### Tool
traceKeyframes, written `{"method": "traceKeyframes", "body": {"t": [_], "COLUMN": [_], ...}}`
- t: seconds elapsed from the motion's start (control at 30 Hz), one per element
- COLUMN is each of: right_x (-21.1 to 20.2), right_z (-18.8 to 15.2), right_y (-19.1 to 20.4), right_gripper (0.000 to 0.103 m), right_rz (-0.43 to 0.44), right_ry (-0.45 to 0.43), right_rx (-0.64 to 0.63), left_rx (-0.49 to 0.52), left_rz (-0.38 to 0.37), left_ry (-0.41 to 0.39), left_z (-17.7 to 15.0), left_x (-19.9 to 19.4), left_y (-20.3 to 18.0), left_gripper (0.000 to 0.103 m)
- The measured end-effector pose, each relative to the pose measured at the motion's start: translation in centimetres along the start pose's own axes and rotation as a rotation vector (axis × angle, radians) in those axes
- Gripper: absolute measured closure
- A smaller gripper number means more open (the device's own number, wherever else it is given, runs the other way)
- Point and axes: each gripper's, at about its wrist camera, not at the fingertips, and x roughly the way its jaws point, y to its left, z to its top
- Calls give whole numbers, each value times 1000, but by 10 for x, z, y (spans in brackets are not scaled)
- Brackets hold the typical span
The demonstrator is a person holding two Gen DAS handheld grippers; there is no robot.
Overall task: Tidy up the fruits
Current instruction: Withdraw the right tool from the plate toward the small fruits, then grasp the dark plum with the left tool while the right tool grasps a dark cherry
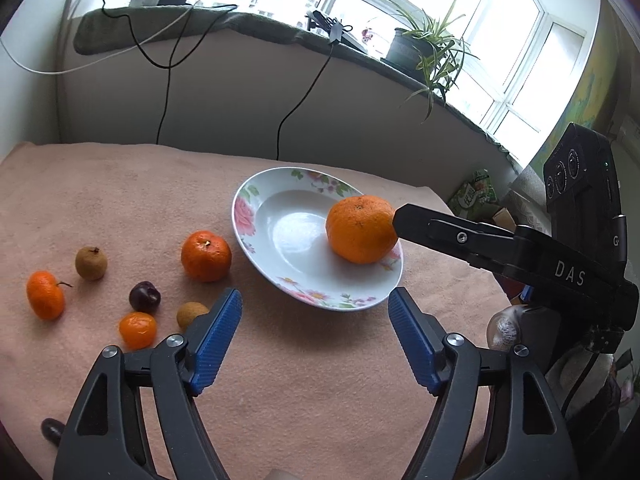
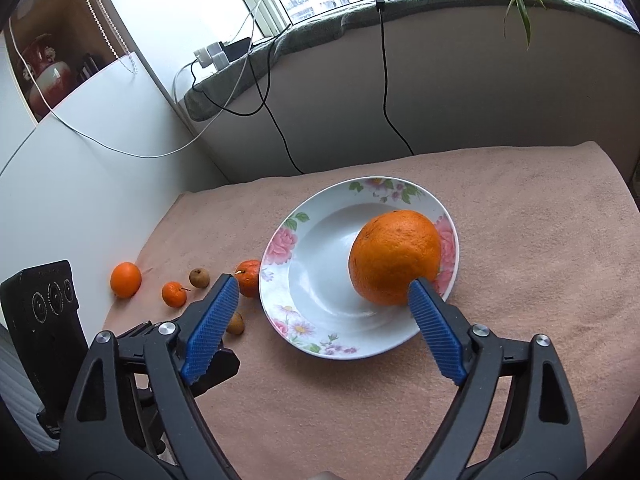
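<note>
Left wrist view: left gripper (image 1: 314, 304) spread wide, holding nothing; 1 orange (image 1: 361, 229) sits in the plate (image 1: 256, 200), right gripper's fingertip (image 1: 402, 220) at its side; 6 small fruits (image 1: 205, 255) left, 1 partly hidden. Right wrist view: right gripper (image 2: 324, 286) spread, pads off the orange (image 2: 394, 256).

Large orange (image 1: 361, 229) sits in plate (image 1: 256, 200), toward its right side. Plate rests on cloth-covered tabletop (image 1: 120, 192). Left of plate: mandarin (image 1: 206, 256) nearest; cherry (image 1: 145, 297), two longans and smaller mandarins farther left. Windowsill (image 1: 248, 24) behind.
</note>
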Motion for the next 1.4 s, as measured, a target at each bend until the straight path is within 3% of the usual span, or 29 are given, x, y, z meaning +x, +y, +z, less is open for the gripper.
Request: {"method": "traceKeyframes", "body": {"t": [0.33,0.73,1.23,1.3,1.4], "right_x": [-7,-17,0,7,20], "right_z": [-11,-25,-58,-61,-67], "right_y": [9,42,94,96,101], "right_gripper": [11,11,12,24,34], "right_rz": [-14,15,47,64,68], "right_ry": [2,-19,5,30,67], "right_rx": [-1,-92,-243,-243,-255], "left_rx": [23,-13,-83,-102,-124], "left_rz": [55,95,264,264,268], "left_ry": [-13,-28,-45,-36,-22], "left_z": [-7,-27,-72,-77,-82], "left_x": [-19,-52,-97,-98,-96], "left_y": [5,34,94,102,110], "left_gripper": [27,27,29,34,41]}}
